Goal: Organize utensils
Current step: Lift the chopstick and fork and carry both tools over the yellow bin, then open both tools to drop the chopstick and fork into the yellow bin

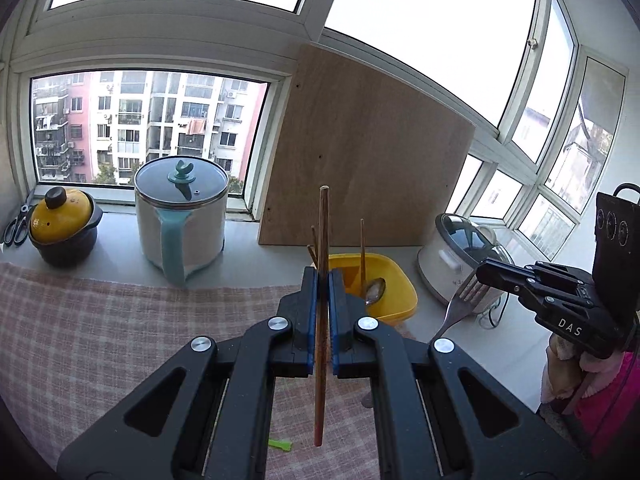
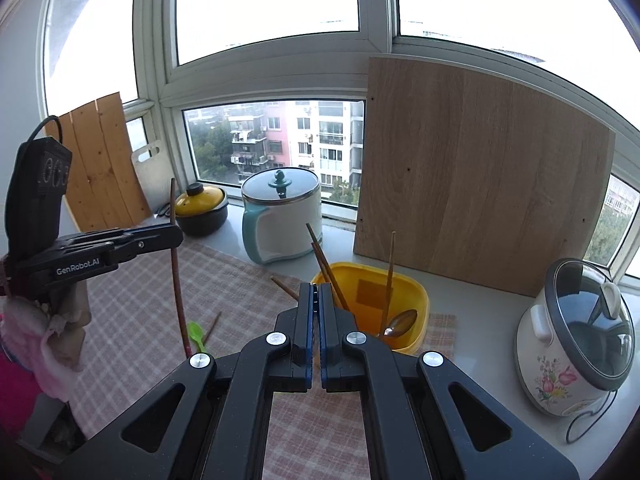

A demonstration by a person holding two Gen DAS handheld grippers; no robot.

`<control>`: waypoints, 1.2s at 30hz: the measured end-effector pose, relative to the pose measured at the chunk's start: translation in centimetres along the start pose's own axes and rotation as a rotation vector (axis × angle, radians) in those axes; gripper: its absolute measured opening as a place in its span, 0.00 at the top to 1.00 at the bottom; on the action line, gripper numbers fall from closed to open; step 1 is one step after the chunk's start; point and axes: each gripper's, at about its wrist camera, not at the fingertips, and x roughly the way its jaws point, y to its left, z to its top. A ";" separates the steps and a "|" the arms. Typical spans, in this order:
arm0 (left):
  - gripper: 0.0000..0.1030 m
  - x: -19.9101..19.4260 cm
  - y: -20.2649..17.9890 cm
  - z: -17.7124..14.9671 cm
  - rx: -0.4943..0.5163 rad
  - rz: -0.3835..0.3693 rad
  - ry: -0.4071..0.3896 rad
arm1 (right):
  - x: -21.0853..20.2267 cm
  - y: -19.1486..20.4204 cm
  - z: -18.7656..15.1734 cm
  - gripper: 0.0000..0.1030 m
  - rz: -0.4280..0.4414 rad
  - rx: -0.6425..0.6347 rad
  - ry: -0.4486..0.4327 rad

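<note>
The left tongs (image 1: 323, 280) are closed on an upright brown chopstick (image 1: 322, 240), just left of the yellow tub (image 1: 394, 280). The right tongs (image 1: 482, 272) are closed on a steel fork (image 1: 460, 308), right of the tub, which holds chopsticks and a spoon (image 1: 375, 291).

above yellow tub (image 2: 416, 300): open | inside: upright chopsticks (image 2: 389, 280) crowd it | behind: wooden board (image 2: 480, 176) blocks

Left gripper (image 1: 323, 284): fingers (image 1: 308, 312) closed, clamped on an upright chopstick (image 1: 322, 280), tilted somewhat downward. Right gripper (image 2: 316, 300): fingers (image 2: 306, 320) closed; the left wrist view shows them pinching a fork (image 1: 460, 304) by its tines, handle hanging down. Both held above the worktop (image 2: 472, 320), side by side.
</note>
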 end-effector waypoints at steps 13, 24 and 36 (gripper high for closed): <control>0.97 2.4 -4.8 4.4 0.028 -0.048 -0.079 | -2.7 -4.5 2.6 0.99 -0.055 -0.013 -0.063; 0.97 6.3 -5.4 7.2 -0.004 0.007 -0.123 | -1.2 -5.9 4.8 0.99 -0.098 -0.051 -0.083; 0.97 10.4 -5.5 6.4 0.015 0.071 -0.085 | 3.1 -6.7 4.0 0.99 -0.099 -0.048 -0.016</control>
